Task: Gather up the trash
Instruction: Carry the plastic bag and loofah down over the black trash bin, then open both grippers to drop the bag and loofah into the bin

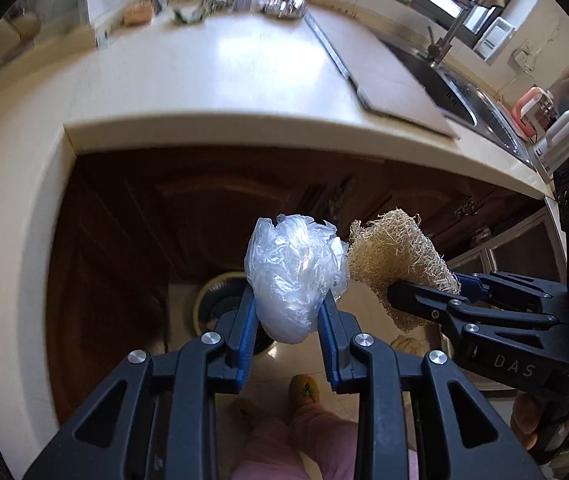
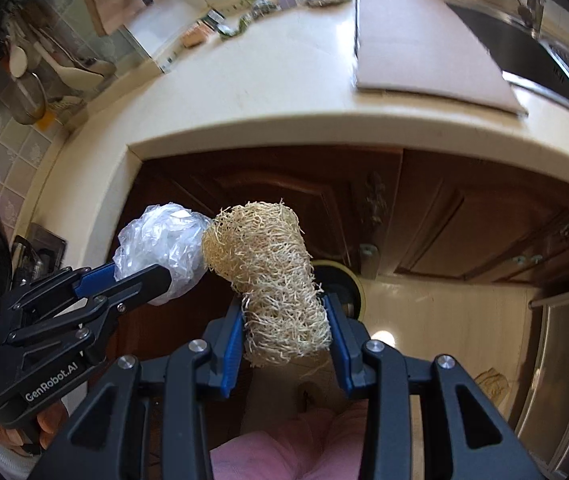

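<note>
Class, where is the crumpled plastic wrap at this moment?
The plastic wrap is clamped in the left tongs, held above the floor bin, beside the loofah in the right tongs.

The left gripper (image 1: 287,312) clamps a crumpled clear plastic bag (image 1: 294,272) between its blue-padded fingers (image 1: 246,320). Just right of it, touching the bag, a straw-coloured loofah (image 1: 398,252) is pinched by the right gripper (image 1: 394,294). Both hang in front of the dark wooden cabinet doors (image 1: 204,208), below the cream counter (image 1: 220,92). A round bin (image 1: 214,300) stands on the floor underneath.
</note>
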Demonstrator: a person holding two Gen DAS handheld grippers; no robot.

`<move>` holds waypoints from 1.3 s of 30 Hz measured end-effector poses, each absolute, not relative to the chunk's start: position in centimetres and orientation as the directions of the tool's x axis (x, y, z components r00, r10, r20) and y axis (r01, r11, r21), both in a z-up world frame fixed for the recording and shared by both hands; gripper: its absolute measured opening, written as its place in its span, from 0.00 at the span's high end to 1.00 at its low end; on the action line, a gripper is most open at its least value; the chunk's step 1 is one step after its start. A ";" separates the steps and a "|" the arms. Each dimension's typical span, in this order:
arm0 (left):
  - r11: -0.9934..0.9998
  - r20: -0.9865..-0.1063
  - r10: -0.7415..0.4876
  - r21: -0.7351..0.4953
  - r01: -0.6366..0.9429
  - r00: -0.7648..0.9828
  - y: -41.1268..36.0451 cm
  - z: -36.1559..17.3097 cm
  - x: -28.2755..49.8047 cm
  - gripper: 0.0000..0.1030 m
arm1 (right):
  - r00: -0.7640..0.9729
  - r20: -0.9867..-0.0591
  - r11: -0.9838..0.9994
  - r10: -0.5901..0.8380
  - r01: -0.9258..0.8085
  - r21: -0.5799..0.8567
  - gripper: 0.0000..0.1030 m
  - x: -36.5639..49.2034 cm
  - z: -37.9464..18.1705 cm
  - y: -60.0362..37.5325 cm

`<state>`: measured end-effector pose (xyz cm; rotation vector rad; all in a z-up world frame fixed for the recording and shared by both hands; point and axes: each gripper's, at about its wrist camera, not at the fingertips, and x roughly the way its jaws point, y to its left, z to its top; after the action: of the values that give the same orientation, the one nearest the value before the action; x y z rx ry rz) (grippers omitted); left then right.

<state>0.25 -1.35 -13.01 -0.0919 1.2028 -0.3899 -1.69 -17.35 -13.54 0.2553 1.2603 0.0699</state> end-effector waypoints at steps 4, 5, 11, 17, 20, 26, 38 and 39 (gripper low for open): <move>0.934 -0.900 -0.348 -0.307 0.183 0.264 -1.2 -19.1 1.1 0.74 | 0.263 -0.947 0.970 0.186 0.101 0.219 0.63 -1.2 -18.8 -18.2; 0.937 -0.902 -0.342 -0.306 0.169 0.263 -1.1 -20.7 1.4 0.74 | 0.255 -0.949 0.971 0.186 0.101 0.217 0.63 -1.1 -20.0 -18.3; 0.930 -0.904 -0.367 -0.351 0.108 0.220 -1.4 -30.5 2.4 0.73 | 0.198 -0.956 0.964 0.218 0.111 0.243 0.63 0.0 -29.9 -19.7; 0.927 -0.911 -0.374 -0.363 0.090 0.174 -2.0 -39.1 2.6 0.73 | 0.151 -0.955 0.953 0.256 0.124 0.275 0.62 1.0 -38.6 -20.4; 0.935 -0.922 -0.354 -0.345 0.082 0.157 -2.1 -42.1 2.8 0.70 | 0.125 -0.957 0.953 0.263 0.123 0.278 0.60 1.5 -41.9 -20.3; 0.947 -0.940 -0.318 -0.308 0.089 0.124 -1.7 -45.6 3.3 0.42 | 0.082 -0.949 0.941 0.305 0.128 0.314 0.53 2.7 -46.5 -20.1; 0.952 -0.943 -0.305 -0.302 0.038 0.135 -0.2 -43.2 2.9 0.31 | 0.078 -0.949 0.943 0.305 0.113 0.312 0.45 2.8 -43.4 -19.0; 0.952 -0.942 -0.305 -0.303 0.036 0.139 -0.1 -42.4 2.8 0.31 | 0.081 -0.950 0.944 0.302 0.111 0.310 0.45 2.8 -42.8 -18.9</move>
<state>2.77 -0.14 -42.45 -0.2276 1.4139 -0.2492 2.76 -18.95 -42.75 0.3383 1.4920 0.1475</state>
